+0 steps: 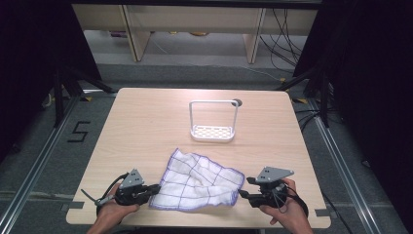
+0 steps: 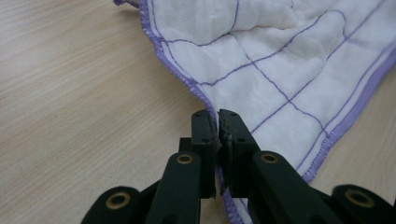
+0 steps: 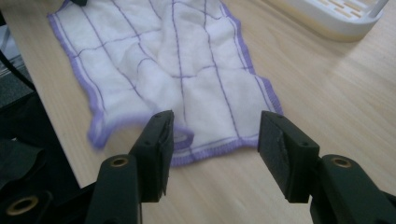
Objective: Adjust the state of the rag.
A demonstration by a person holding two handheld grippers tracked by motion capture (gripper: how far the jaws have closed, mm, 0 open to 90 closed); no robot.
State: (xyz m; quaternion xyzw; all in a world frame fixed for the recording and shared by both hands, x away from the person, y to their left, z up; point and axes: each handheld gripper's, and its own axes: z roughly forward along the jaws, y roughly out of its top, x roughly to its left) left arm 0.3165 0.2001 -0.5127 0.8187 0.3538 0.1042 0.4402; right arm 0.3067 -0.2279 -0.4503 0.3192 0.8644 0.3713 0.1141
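While our L gripper pinches the cloth at its purple hem, our R gripper stands released, jaws apart w/ nothing gripped, cloth corner just ahead.

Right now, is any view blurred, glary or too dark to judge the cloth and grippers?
High view: even light on the table, dark surroundings, white cloth with purple grid lines clear. Left gripper view: sharp at the left gripper, shut on the cloth's hem. Right gripper view: cloth's near corner smeared by motion, open right gripper soft.

Left gripper clamped tight — right gripper spread wide.
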